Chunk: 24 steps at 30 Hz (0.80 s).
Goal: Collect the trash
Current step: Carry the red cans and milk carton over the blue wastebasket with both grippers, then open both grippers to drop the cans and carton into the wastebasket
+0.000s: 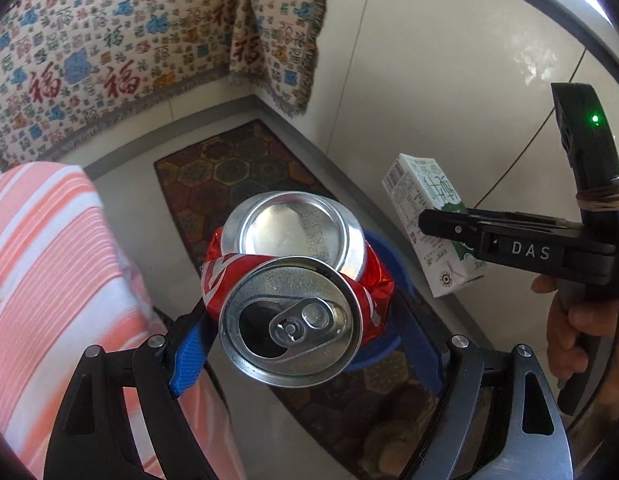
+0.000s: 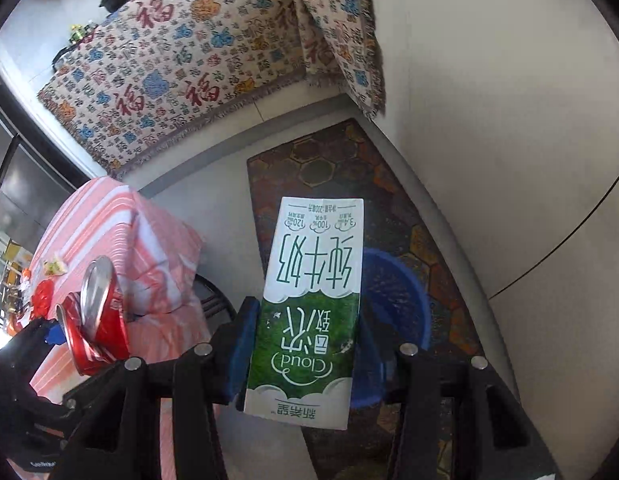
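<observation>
Left tongs [image 1: 305,320] are clamped wide on a crushed red can [image 1: 293,300]; right tongs [image 2: 305,336] are closed on a milk carton [image 2: 309,304], held above a blue bin [image 2: 401,300].

A pale grey glossy tiled floor [image 2: 489,168] fills the lower scene. A dark rectangular rug with a hexagon pattern in brown, orange and green [image 2: 321,156] lies flat on it. A round blue plastic basin [image 2: 405,292] stands on the rug. Beside the rug, a block draped in pink-and-white striped cloth [image 2: 121,224] rests on the tiles, with small items on top, too blurred to identify.
</observation>
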Each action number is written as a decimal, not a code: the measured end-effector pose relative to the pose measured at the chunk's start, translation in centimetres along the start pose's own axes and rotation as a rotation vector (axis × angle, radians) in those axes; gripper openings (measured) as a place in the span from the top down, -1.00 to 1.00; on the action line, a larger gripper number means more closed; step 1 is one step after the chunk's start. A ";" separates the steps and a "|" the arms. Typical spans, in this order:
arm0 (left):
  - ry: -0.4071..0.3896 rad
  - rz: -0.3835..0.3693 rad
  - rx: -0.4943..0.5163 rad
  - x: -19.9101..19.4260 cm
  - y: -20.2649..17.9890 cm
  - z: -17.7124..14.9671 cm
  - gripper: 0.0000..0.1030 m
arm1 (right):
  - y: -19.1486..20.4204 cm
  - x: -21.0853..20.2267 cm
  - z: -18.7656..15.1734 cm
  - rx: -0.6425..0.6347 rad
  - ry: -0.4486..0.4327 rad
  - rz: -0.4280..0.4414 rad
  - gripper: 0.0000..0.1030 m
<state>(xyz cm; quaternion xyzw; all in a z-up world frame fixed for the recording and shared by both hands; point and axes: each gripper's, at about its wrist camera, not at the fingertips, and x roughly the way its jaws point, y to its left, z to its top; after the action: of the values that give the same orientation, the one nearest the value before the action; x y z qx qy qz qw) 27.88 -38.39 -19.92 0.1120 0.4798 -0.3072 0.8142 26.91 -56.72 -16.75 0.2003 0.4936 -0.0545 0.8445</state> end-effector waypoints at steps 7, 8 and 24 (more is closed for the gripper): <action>0.047 0.023 0.066 5.9 -2.4 0.5 -0.65 | -4.6 4.4 0.7 0.044 0.037 0.014 0.05; 0.051 0.023 0.071 6.6 -2.6 0.6 -0.65 | -5.1 4.8 0.7 0.052 0.045 0.019 0.05; -0.029 0.010 0.076 5.9 -2.9 1.1 -0.91 | -8.6 6.5 1.1 0.160 0.018 0.041 -0.36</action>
<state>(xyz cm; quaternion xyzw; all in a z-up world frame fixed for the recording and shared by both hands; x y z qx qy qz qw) 29.03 -43.53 -24.06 0.1407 0.4556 -0.3225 0.8177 28.64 -64.37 -24.30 0.2777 0.4910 -0.0748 0.8223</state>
